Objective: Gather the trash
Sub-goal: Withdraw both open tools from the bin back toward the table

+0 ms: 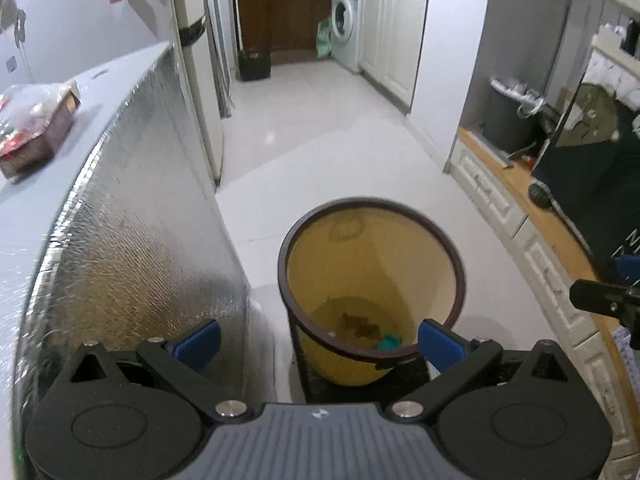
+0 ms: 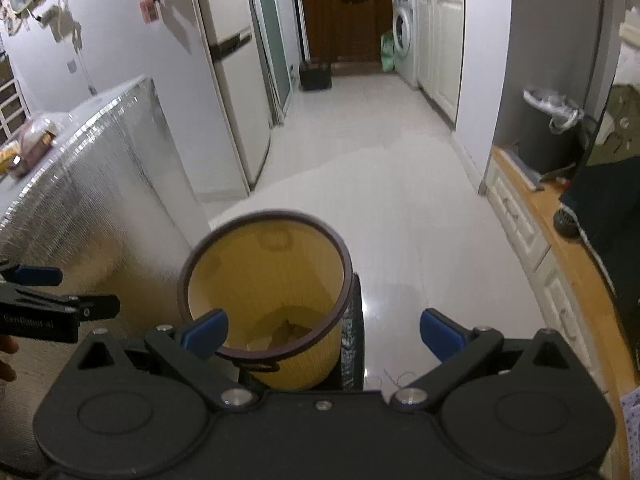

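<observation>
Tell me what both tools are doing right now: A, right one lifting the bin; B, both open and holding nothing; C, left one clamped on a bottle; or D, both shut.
B: the left tool and right tool both show fingers spread wide with nothing between them, above the yellow waste bin.

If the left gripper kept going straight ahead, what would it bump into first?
Probably the yellow trash bin. The open left gripper points down at its mouth, so it would likely pass the dark rim and go inside toward the scraps at the bottom. Depth is hard to judge.
</observation>
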